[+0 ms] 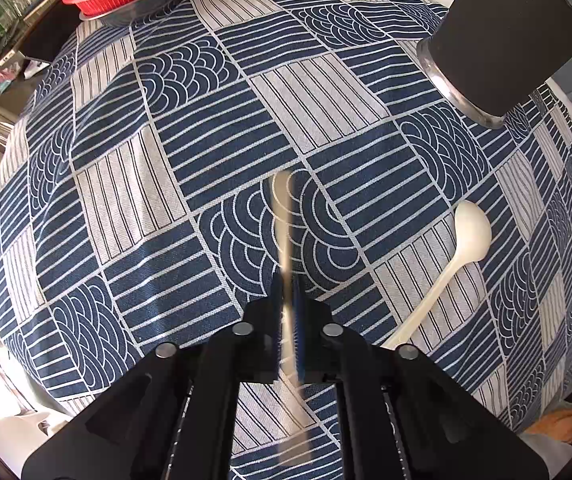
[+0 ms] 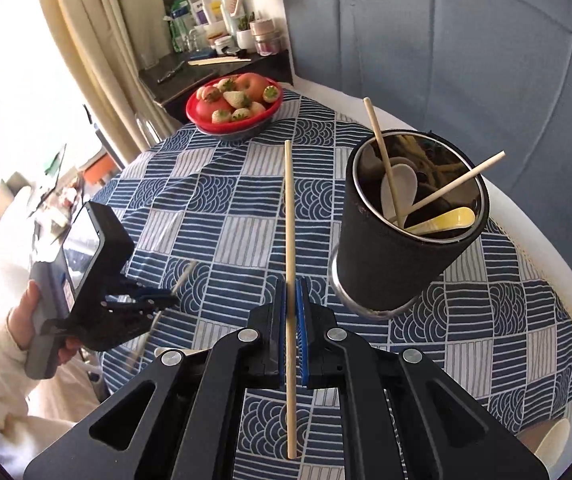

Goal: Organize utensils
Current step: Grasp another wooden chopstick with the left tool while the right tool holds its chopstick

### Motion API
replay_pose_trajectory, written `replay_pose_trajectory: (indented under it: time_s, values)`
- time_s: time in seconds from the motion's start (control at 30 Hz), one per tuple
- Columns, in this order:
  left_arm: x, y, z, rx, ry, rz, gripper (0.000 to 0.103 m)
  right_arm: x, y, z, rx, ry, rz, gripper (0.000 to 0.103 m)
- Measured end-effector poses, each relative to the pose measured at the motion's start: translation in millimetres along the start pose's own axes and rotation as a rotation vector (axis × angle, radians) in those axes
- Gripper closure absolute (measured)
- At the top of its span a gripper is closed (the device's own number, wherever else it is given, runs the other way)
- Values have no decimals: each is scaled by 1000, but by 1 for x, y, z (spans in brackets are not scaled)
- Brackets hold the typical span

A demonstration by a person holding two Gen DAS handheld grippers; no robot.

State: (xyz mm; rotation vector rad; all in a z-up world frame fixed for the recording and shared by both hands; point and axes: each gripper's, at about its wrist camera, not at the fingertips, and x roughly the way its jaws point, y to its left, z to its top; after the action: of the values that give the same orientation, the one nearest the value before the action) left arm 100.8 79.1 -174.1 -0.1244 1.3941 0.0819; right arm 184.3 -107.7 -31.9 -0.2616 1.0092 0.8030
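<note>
Wooden chopstick [image 2: 288, 240], slim and round, clamped in right tool [image 2: 290, 312].

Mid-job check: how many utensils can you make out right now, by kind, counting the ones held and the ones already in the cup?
Chopsticks: 4. Two in the cup, one chopstick in the right claw, one blurred chopstick in the left claw.
Spoons: 3. White spoon and yellow spoon in the cup, another white spoon on the tablecloth.
Total: 7.

the thing in the left gripper [image 1: 288, 280] is motion-blurred, the cup [image 1: 501, 36] cut off.
</note>
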Motion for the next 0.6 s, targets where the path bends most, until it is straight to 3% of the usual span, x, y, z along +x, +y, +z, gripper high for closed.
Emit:
replay_pose_trajectory:
  time_s: [0.27,0.6]
  values:
    - [-14,18,0,9,3,36,98,-11,-5,3,23,-37,1,98]
    - [-60,19,24,65,-77,92,98,-45,-22,5,82,-123,-14,98]
